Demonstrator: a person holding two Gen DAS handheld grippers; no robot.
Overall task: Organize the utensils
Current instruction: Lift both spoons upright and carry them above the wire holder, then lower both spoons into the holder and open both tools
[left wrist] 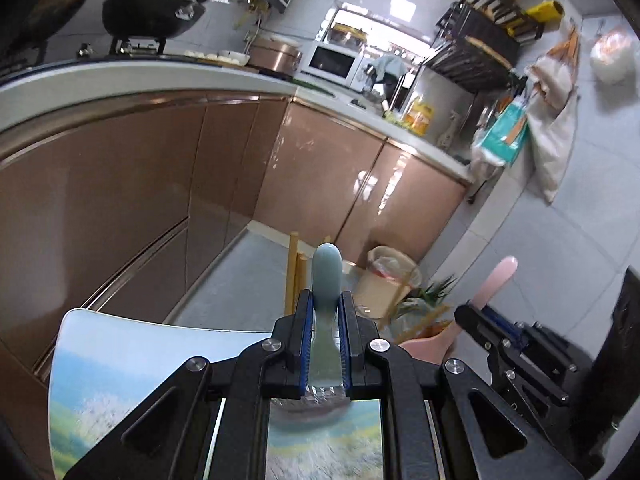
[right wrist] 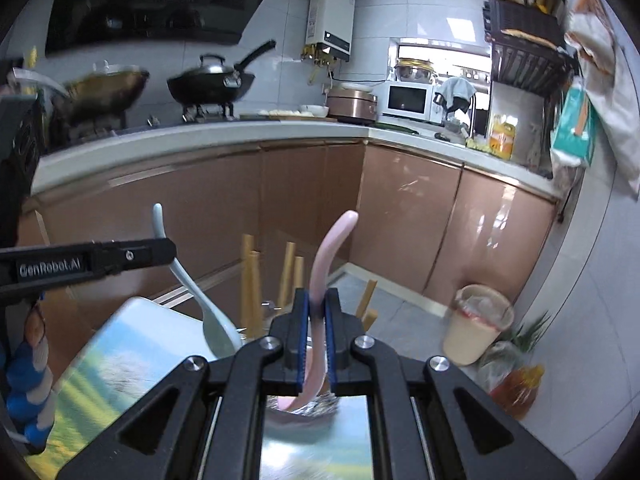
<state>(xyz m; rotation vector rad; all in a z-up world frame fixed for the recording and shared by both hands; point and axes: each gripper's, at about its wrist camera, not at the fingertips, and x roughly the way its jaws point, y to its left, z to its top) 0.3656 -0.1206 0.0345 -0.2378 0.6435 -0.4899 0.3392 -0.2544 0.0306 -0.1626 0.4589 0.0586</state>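
My left gripper [left wrist: 326,300] is clamped on a pale blue ceramic spoon [left wrist: 326,276], handle pointing up and away, bowl end down toward the table. In the right wrist view the same blue spoon [right wrist: 218,330] hangs tilted, its bowl low beside the chopsticks, with my left gripper [right wrist: 170,250] reaching in from the left. My right gripper [right wrist: 316,304] is pinched tight on a pink ceramic spoon [right wrist: 326,264], handle curving up, bowl low between the fingers. In the left wrist view the pink spoon [left wrist: 494,280] and my right gripper [left wrist: 476,312] sit off to the right, near but apart from the blue one.

A glass holder [right wrist: 316,402], blurred and mostly hidden by my gripper, sits below the pink spoon's bowl; cannot tell if the bowl touches it. Wooden chopsticks [right wrist: 252,284] stand upright just past both spoons, base hidden, container not clear. Table [right wrist: 132,344] has a printed landscape top, green and sky blue.

Around: beige trash bin [right wrist: 478,328] with a liner on the floor, green leafy vegetables [right wrist: 528,332] and an oil bottle [right wrist: 520,388] beside it. Black lidded wok [right wrist: 212,80] on the stove, a second metal wok [right wrist: 108,88] to its left, white microwave [right wrist: 408,100], rice cooker [right wrist: 352,106], yellow oil bottle [right wrist: 502,138] on the counter, wall water heater [right wrist: 330,26], black dish rack [right wrist: 524,36]. Blue-and-white figure [right wrist: 32,384] at the left edge.

Writing: "GenRobot.AI" on the left gripper's finger.
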